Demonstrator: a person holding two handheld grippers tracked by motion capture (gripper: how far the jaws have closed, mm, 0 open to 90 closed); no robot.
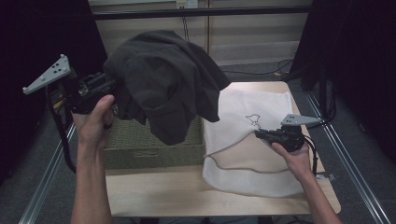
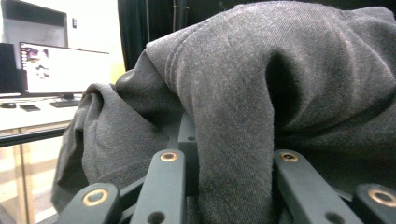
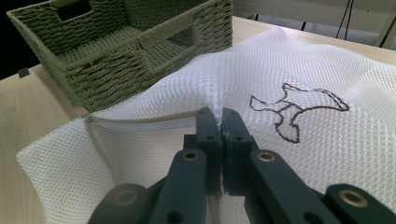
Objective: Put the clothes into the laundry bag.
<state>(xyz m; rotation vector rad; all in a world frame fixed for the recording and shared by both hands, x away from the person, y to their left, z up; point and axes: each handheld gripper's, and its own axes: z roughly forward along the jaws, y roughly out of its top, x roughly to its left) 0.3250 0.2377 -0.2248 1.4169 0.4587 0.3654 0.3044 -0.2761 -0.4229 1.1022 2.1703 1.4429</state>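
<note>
A dark grey garment (image 1: 168, 81) hangs in the air above the woven basket, bunched and draped. My left gripper (image 1: 112, 86) holds it at its left edge; in the left gripper view the grey cloth (image 2: 233, 121) runs down between the jaws, which are shut on it. A white mesh laundry bag (image 1: 247, 140) with a small brown bird outline (image 3: 299, 107) lies on the table's right half. My right gripper (image 1: 259, 134) pinches a fold of the bag's upper layer (image 3: 219, 112) near its open zippered edge, lifting it slightly.
A green woven basket (image 1: 154, 151) with a handle cut-out (image 3: 74, 9) sits on the table's left half, touching the bag. The wooden table (image 1: 154, 196) ends just in front of it. Metal rails (image 1: 345, 154) run along both sides. A lit monitor (image 2: 60, 70) stands on a desk far off.
</note>
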